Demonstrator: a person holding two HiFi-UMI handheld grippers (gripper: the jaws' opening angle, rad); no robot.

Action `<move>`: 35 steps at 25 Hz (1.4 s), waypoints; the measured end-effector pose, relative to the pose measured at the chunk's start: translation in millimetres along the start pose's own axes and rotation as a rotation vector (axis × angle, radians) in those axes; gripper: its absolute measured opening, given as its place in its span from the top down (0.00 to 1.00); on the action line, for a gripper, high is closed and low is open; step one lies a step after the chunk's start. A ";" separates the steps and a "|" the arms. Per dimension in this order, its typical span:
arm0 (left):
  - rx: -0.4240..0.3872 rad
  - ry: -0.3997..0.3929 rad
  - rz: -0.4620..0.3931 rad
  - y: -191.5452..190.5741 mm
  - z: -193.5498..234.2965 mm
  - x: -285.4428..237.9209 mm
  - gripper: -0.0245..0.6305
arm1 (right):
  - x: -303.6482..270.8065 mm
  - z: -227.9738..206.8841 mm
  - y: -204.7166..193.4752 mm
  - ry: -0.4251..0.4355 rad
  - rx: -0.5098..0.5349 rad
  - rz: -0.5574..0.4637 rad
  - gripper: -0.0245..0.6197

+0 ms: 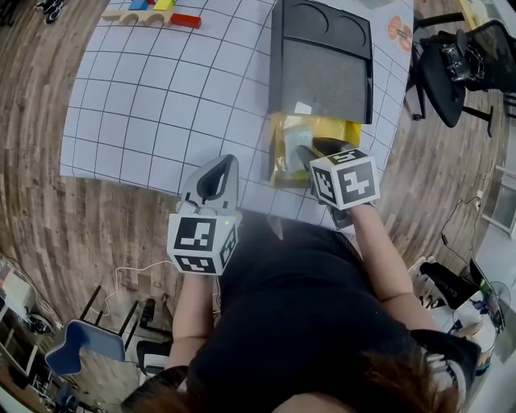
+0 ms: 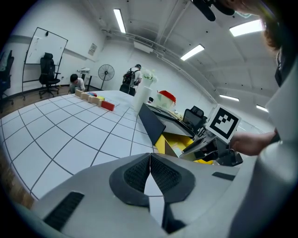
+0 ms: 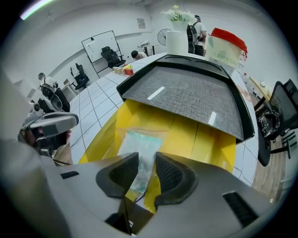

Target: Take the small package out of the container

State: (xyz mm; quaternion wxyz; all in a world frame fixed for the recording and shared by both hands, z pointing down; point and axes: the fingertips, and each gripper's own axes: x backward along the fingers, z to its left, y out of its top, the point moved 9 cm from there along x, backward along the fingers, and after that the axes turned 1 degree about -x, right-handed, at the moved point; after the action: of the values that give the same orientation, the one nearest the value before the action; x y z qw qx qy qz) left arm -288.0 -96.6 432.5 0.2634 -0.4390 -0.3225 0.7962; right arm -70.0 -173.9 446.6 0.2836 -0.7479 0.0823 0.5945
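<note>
A yellow container (image 1: 348, 129) stands on the gridded table with its black lid (image 1: 322, 64) swung open toward the far side. Inside lies the small package (image 3: 139, 144), a clear bag with pale green contents, also in the head view (image 1: 292, 141). My right gripper (image 3: 146, 160) reaches into the container from the near side, and the package's near end sits between its open jaws; I cannot tell whether the pads touch it. My left gripper (image 1: 224, 161) hovers over the table's near edge, left of the container, shut and empty, its pads (image 2: 139, 174) meeting at the tips.
Coloured wooden blocks (image 1: 153, 12) lie at the table's far left. A paper roll (image 3: 176, 42) and a red-lidded clear box (image 3: 226, 46) stand beyond the lid. A black office chair (image 1: 459, 64) is right of the table. People are far across the room.
</note>
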 end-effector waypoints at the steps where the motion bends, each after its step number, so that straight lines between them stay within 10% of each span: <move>1: 0.001 0.001 -0.001 -0.1 1.6 0.3 0.92 | 0.4 0.6 0.1 0.003 -0.003 -0.006 0.76; 11: 0.059 0.042 -0.055 2.2 18.1 5.3 0.92 | 17.1 7.4 1.8 0.033 0.036 -0.087 0.91; 35: -0.079 0.190 -0.064 28.0 -71.8 36.0 0.92 | 92.5 -7.1 -9.7 0.234 0.135 -0.432 0.93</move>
State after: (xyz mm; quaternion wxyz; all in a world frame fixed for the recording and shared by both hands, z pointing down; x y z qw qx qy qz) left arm -246.6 -69.4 363.5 0.3007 -0.5121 -0.3410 0.7288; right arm -33.7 -149.8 364.1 0.4419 -0.7913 -0.0074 0.4225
